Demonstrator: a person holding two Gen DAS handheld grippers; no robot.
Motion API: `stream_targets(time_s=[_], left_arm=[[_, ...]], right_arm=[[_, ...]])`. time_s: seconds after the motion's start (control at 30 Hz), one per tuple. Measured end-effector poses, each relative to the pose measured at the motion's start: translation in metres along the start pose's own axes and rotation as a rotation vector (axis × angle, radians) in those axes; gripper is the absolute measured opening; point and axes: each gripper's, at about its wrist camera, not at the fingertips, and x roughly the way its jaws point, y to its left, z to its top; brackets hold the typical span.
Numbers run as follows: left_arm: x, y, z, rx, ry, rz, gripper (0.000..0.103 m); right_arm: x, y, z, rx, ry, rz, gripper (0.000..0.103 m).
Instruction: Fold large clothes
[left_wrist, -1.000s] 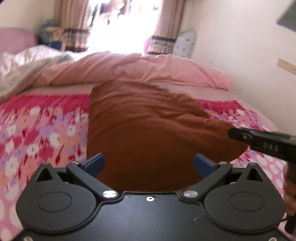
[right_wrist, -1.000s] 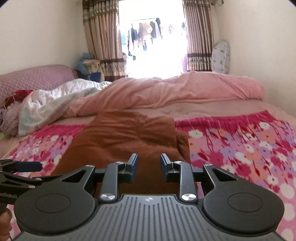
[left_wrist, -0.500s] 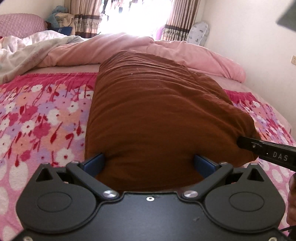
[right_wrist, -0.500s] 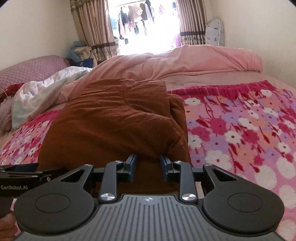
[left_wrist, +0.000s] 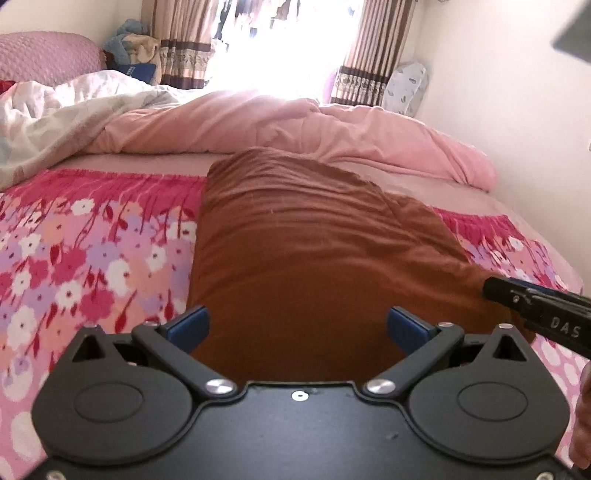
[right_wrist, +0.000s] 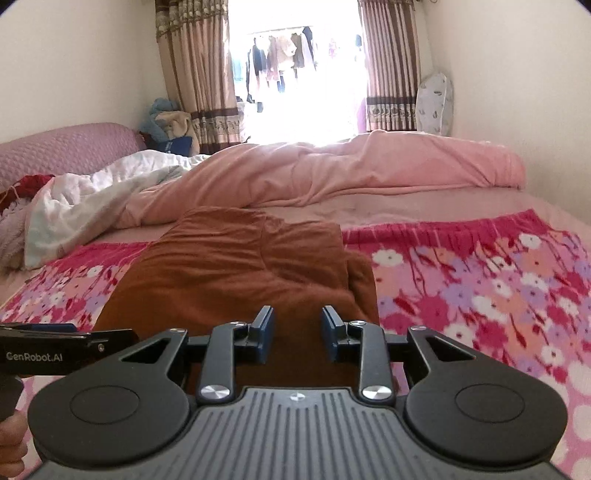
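A large brown garment (left_wrist: 317, 254) lies folded in a thick bundle on the flowered bedsheet (left_wrist: 85, 254); it also shows in the right wrist view (right_wrist: 243, 277). My left gripper (left_wrist: 297, 328) is wide open at the garment's near edge, holding nothing. My right gripper (right_wrist: 297, 334) is partly open over the garment's near right corner, with brown cloth seen in the gap but not pinched. The right gripper's side shows at the right of the left wrist view (left_wrist: 546, 317). The left gripper's side shows at the left of the right wrist view (right_wrist: 62, 349).
A pink quilt (right_wrist: 332, 173) lies bunched across the far side of the bed. A white quilt (right_wrist: 92, 199) and a purple pillow (right_wrist: 62, 151) sit at the far left. A wall (left_wrist: 517, 92) runs along the bed's right side. Curtains and a bright window (right_wrist: 295, 74) are behind.
Both grippers dipped close to the garment half a second ago and have now pulled back and risen. The jaws kept the same opening. The garment stays on the bed.
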Motion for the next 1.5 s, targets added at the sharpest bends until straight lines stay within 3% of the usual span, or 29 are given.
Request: stream_targets(time_s=[0.2, 0.7, 0.9, 1.07, 1.17, 1.5], left_arm=[[0.031, 0.004, 0.001, -0.03, 0.065, -0.01, 0.103], [0.035, 0.002, -0.004, 0.007, 0.042, 0.015, 0.103], [0.008, 0.002, -0.001, -0.022, 0.031, -0.009, 0.103], [-0.021, -0.007, -0.022, 0.014, 0.006, -0.019, 0.103], [-0.026, -0.01, -0.036, 0.019, 0.02, -0.03, 0.103], [0.004, 0.002, -0.05, -0.001, 0.062, -0.02, 0.103]], right_arm=[[0.032, -0.001, 0.001, 0.018, 0.042, -0.023, 0.036], [0.046, 0.001, -0.016, -0.021, 0.053, -0.046, 0.036], [0.019, 0.001, -0.007, -0.019, 0.001, -0.035, 0.037], [-0.02, 0.001, -0.009, -0.017, -0.065, 0.003, 0.037], [-0.027, -0.002, -0.018, -0.003, -0.048, 0.021, 0.037], [0.005, -0.016, -0.044, 0.066, 0.062, 0.027, 0.037]])
